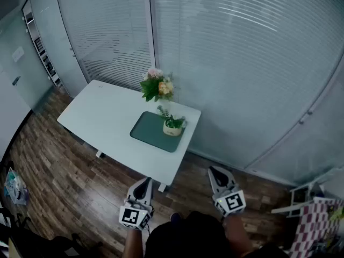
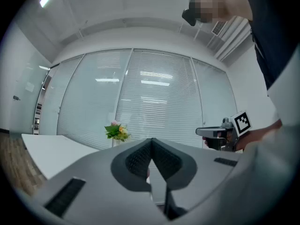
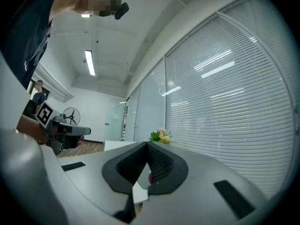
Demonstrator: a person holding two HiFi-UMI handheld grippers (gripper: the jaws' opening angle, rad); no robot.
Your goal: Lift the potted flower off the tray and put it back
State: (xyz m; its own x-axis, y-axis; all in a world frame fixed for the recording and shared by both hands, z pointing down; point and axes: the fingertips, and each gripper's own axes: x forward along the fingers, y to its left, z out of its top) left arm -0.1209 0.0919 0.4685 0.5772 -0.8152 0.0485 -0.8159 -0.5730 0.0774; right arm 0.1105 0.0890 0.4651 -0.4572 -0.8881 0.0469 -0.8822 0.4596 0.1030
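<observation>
Potted flower (image 1: 172,124) shows green sprigs in cream pot.

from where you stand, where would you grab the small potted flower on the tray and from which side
Grip the pot around its body, below the leaves, which spread upward and toward the left. Come from the table's near edge: the bouquet stands just behind the tray, crowding the far side. The right tool, now shut, must open first.
</observation>
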